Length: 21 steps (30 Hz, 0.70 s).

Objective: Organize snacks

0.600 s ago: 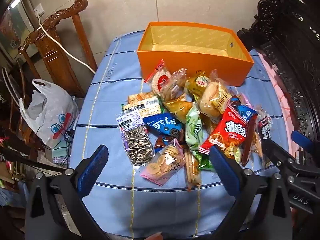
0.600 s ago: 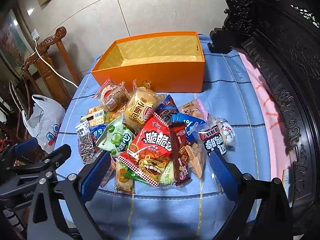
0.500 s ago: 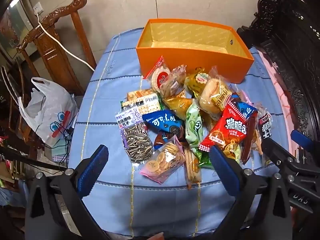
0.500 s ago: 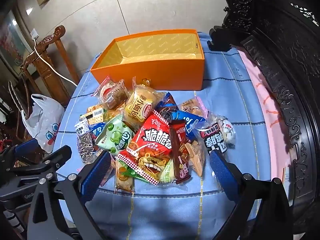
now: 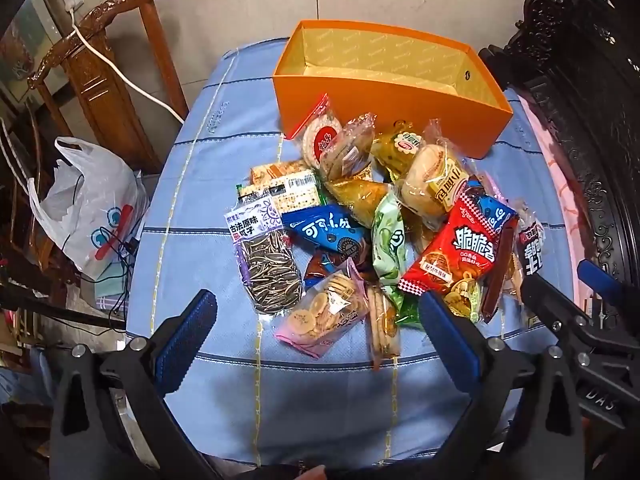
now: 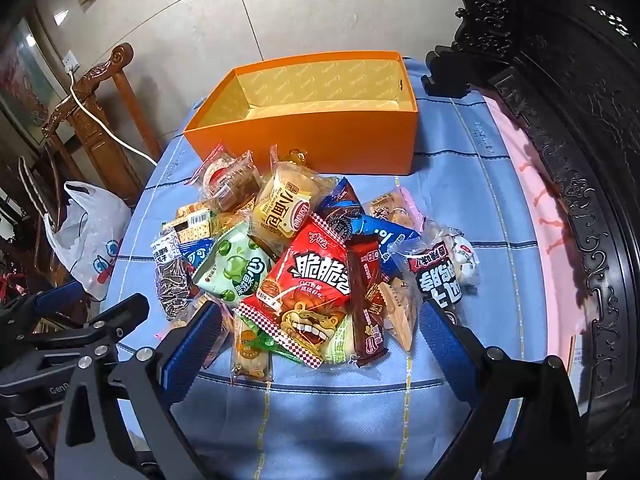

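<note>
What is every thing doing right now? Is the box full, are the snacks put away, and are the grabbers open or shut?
orange box: open on top, nothing inside.
snack pile: heaped on the cloth in front of the box, none put away.
sunflower seed bag: sealed, lying flat at the pile's edge.
left gripper: fingers wide open, holding nothing.
right gripper: fingers wide open, holding nothing.
white plastic bag: slumped beside the table.
</note>
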Each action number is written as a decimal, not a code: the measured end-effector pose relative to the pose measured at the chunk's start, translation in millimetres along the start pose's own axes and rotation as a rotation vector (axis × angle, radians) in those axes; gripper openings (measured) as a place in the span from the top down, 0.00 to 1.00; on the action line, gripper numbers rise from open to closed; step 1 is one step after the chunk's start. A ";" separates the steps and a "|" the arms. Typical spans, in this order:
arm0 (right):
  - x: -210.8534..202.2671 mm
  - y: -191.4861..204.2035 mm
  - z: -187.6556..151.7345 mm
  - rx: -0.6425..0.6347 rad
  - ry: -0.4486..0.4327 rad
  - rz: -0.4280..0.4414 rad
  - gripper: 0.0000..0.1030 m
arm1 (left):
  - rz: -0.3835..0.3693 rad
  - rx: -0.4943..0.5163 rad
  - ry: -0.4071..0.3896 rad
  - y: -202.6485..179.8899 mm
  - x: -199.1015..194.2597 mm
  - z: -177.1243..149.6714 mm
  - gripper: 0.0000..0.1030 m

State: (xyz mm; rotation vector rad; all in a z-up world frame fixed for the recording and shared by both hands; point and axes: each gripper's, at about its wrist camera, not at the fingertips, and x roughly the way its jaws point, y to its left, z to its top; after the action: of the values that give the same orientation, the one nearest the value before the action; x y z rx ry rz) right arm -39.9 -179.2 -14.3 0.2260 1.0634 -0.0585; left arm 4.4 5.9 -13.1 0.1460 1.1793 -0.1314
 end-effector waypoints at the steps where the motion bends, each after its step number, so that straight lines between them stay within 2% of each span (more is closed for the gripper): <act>1: 2.3 -0.8 1.0 -0.005 0.008 -0.002 0.04 | 0.000 -0.004 0.003 0.4 0.3 -0.1 0.04; 21: 12.0 3.7 3.0 -0.029 0.044 -0.006 0.04 | 0.009 -0.021 0.017 5.6 6.8 0.3 0.04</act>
State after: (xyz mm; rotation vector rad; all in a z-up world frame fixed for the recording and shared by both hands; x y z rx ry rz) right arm -30.9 -175.5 -22.8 0.1988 1.1077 -0.0442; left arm 8.3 11.2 -19.0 0.1342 1.1965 -0.1106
